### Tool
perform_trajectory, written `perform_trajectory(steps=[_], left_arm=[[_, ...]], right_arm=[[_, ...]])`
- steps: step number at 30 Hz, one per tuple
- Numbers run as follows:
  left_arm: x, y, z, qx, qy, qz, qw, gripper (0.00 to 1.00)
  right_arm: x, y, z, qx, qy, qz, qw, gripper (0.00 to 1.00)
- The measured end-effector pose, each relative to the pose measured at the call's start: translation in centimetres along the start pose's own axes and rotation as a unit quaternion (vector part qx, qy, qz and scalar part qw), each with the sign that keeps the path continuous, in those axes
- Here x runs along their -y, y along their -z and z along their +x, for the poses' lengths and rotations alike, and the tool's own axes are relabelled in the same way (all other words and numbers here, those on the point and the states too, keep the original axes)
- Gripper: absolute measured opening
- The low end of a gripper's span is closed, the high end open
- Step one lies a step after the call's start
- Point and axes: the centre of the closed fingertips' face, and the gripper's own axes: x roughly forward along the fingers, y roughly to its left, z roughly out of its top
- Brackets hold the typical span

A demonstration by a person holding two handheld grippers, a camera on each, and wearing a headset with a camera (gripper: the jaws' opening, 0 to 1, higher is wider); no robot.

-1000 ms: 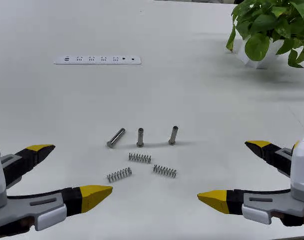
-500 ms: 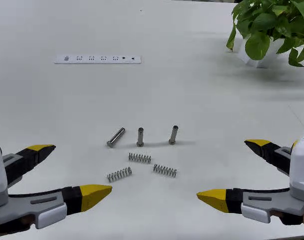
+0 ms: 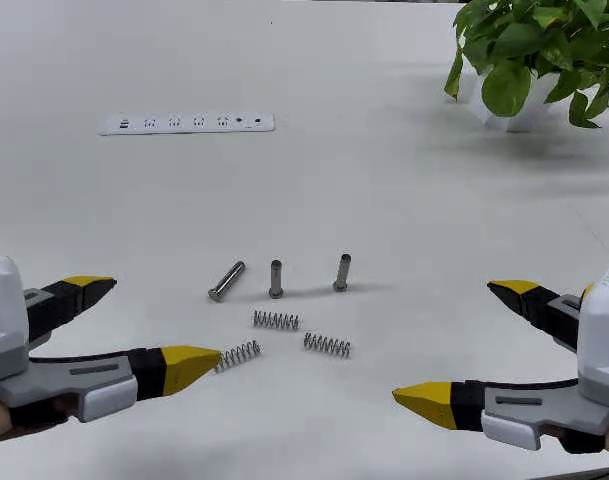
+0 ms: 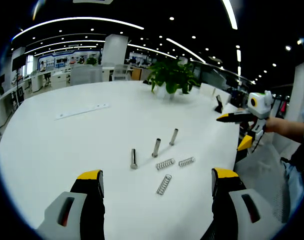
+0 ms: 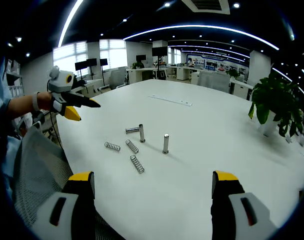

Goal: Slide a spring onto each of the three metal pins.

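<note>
In the head view we hold the left gripper [image 3: 149, 325] at the lower left of the frame and the right gripper [image 3: 454, 343] at the lower right. Each has its 2 fingers wide apart and grips nothing. Between them, mid-frame on the table [image 3: 384, 180], the middle pin [image 3: 275, 279] and the right pin [image 3: 342, 272] stand upright, and the left pin [image 3: 226, 281] lies on its side. Just below the pins lie 3 springs, none on a pin: the middle spring [image 3: 276, 320], the right spring [image 3: 327, 345] and the left spring [image 3: 241, 352]. The left spring's end seems to meet the yellow tip of the left gripper's lower finger [image 3: 184, 367]. The left gripper view, though, shows it ahead in the gap between the fingers, apart from both. The right gripper is well apart from every spring. A power strip [image 3: 187, 123] lies upper left, a plant [image 3: 529, 50] upper right.
</note>
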Motion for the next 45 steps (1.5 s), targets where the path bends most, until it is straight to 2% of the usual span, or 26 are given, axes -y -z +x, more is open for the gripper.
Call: perform_trajectory(steps=[8,12,15,20,25,30,32,35,44,45], left_arm=[[-0.9,-0.5,1.6,-0.034,0.008,0.020,0.9992,0.90],[-1.8,-0.7,2.4,-0.050,0.013,0.031,0.9982,0.88],[-1.9,-0.8,3.2,-0.065,0.017,0.040,0.9970,0.87],[-2.6,-1.0,4.3,-0.074,0.019,0.044,0.9961,0.82],[-3.8,-0.6,5.7,-0.088,0.023,0.040,0.9950,0.79],[-4.6,0.1,7.0,-0.110,0.021,0.049,0.9925,0.75],[-4.1,0.0,7.4,-0.117,0.017,0.048,0.9918,0.71],[-5.0,0.1,8.7,-0.123,0.016,0.047,0.9912,0.67],[-6.1,0.8,11.8,-0.150,0.009,0.035,0.9880,0.48],[-6.1,1.0,12.1,-0.155,0.008,0.027,0.9875,0.46]], right_arm=[[0.0,0.5,0.0,-0.003,-0.001,0.005,1.0000,0.99],[0.1,0.8,0.0,-0.005,0.000,0.008,1.0000,0.99],[0.1,0.9,0.0,-0.005,0.001,0.008,1.0000,0.99],[0.2,1.0,0.0,-0.007,0.002,0.006,1.0000,0.99],[0.1,1.0,0.0,-0.007,0.002,0.008,0.9999,0.99],[0.1,1.3,0.0,-0.011,0.003,0.008,0.9999,0.99],[0.0,1.4,-0.1,-0.012,0.003,0.007,0.9999,0.99],[0.0,1.5,-0.2,-0.011,0.003,0.010,0.9999,0.99],[-0.1,1.7,-0.4,-0.011,0.005,0.014,0.9998,0.99],[-0.1,1.8,-0.4,-0.012,0.005,0.015,0.9998,0.99]])
